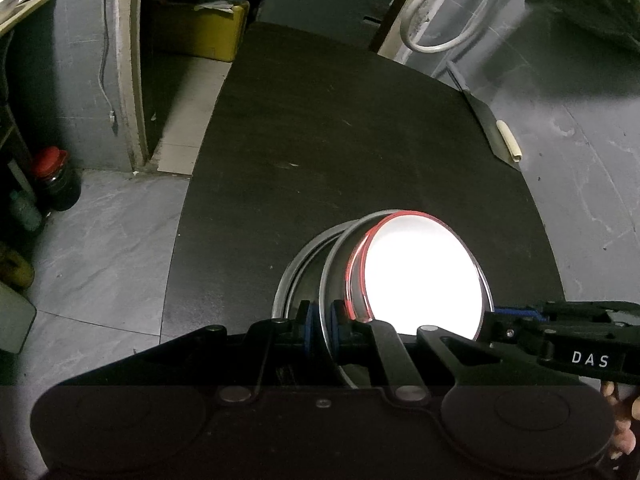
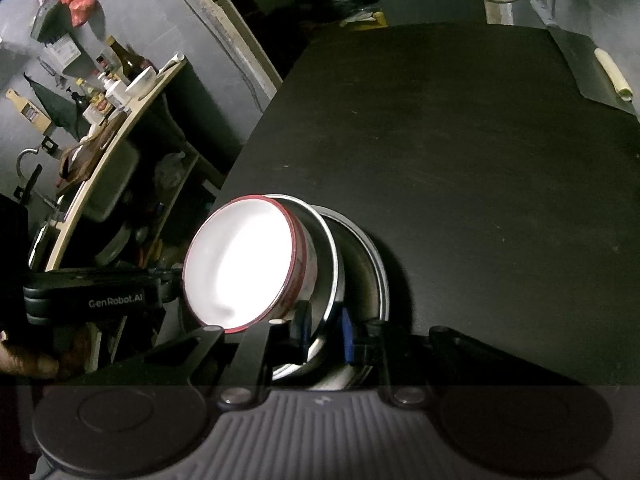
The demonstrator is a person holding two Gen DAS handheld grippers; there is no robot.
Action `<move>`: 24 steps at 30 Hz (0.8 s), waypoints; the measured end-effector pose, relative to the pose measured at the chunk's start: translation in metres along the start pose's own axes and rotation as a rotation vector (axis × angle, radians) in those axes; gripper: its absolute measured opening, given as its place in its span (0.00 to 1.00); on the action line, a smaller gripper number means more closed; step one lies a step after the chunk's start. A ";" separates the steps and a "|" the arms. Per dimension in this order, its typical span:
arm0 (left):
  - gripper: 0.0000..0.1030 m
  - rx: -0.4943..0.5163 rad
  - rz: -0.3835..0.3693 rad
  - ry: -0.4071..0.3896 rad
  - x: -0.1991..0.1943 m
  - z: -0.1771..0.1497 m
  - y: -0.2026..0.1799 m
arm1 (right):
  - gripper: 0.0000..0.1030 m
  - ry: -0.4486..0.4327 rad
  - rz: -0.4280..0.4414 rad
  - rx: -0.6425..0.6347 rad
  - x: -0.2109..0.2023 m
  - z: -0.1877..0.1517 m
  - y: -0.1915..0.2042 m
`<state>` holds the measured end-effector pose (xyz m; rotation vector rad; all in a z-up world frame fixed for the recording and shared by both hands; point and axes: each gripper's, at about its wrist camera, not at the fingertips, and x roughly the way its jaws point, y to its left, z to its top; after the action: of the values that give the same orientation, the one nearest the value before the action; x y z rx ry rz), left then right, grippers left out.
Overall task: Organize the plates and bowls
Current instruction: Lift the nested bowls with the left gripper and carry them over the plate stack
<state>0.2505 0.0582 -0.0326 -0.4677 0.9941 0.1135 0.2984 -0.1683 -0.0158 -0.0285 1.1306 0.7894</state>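
White red-rimmed bowl (image 1: 424,276) nested in steel bowls (image 1: 340,264) on desk (image 1: 340,140); left gripper (image 1: 322,320) and right gripper (image 2: 326,332) each clamped on steel rim.

Glare whites out the red-rimmed bowl's (image 1: 424,276) inside; gripper bodies hide the steel dishes' (image 2: 360,256) near rims; shelf bottles (image 2: 100,92) too small to read.

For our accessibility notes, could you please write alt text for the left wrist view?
The left gripper pinches the rim of a tilted steel bowl holding a red-rimmed white bowl, above a second steel dish on a dark table. The right gripper reaches in from the right.
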 end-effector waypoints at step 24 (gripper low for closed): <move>0.11 -0.029 0.003 -0.007 -0.002 -0.001 0.003 | 0.32 -0.049 -0.064 0.040 0.000 -0.008 0.005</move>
<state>0.2475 0.0604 -0.0328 -0.4920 0.9876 0.1325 0.2892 -0.1684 -0.0176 -0.0117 1.0934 0.7068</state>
